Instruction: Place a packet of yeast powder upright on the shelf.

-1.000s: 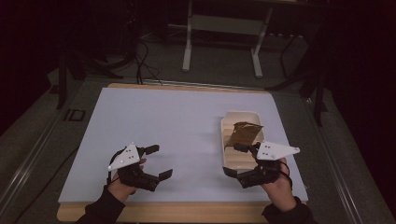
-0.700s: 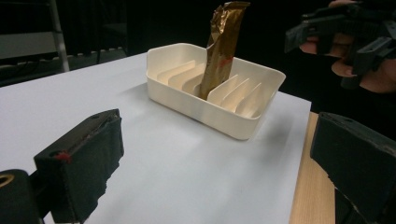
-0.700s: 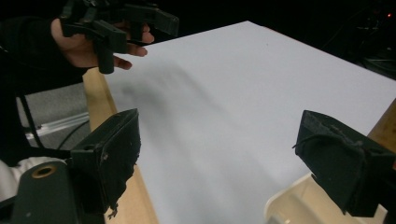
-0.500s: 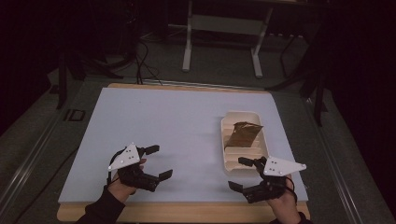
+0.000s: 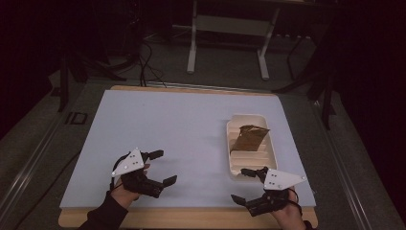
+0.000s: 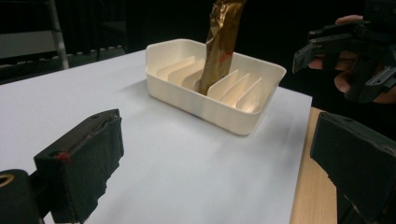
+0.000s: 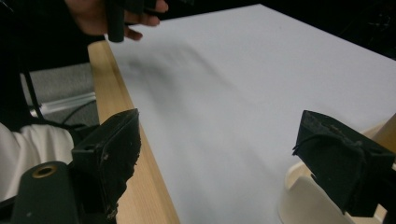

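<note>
A brown wrapper [image 5: 249, 138] is standing upright between the dividers of a cream slotted tray [image 5: 233, 165] while the right gripper [image 5: 243, 185], just beside the tray, and the left gripper [image 5: 160, 166], well apart, are hovering with jaws spread, holding nothing.

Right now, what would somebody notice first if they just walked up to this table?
Probably the crinkly gold-brown foil packet, standing up between the dividers of the cream plastic slotted tray on the right side of the white table sheet. Next, the two black claws near the front edge: the left claw and right claw, both open and empty.
</note>
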A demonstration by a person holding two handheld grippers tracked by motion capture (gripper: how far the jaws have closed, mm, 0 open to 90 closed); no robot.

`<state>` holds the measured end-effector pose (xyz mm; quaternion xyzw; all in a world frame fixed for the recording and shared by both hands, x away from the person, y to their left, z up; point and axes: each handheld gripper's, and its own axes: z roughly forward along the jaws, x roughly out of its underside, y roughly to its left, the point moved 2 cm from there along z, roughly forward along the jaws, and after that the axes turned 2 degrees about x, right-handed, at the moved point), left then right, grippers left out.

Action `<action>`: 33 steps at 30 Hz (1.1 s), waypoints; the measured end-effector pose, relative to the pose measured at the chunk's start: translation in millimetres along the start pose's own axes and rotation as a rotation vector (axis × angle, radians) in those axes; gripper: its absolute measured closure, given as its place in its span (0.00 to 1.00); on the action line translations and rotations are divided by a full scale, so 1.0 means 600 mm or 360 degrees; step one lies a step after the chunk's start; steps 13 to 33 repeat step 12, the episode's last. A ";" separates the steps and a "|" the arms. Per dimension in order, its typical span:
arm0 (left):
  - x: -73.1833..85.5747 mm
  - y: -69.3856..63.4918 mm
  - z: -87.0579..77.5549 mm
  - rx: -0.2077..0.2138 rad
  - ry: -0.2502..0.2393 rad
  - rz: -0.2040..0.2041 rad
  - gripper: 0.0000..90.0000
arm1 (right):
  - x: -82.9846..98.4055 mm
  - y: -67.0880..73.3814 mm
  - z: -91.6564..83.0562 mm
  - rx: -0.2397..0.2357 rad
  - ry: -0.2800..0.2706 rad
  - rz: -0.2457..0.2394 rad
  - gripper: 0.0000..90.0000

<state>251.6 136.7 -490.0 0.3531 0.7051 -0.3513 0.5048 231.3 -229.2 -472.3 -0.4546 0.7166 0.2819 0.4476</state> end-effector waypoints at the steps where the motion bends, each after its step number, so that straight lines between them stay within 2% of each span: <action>1: 0.001 0.000 0.001 0.0002 0.0006 0.0004 0.04 | 0.001 0.000 0.002 -0.0006 0.0008 0.0001 0.16; 12: 0.008 -0.002 0.006 0.0007 0.0026 0.0005 0.04 | 0.005 -0.003 0.005 -0.0033 0.0015 -0.0009 0.16; 33: 0.008 -0.002 0.006 0.0007 0.0026 0.0005 0.04 | 0.005 -0.003 0.005 -0.0033 0.0015 -0.0009 0.16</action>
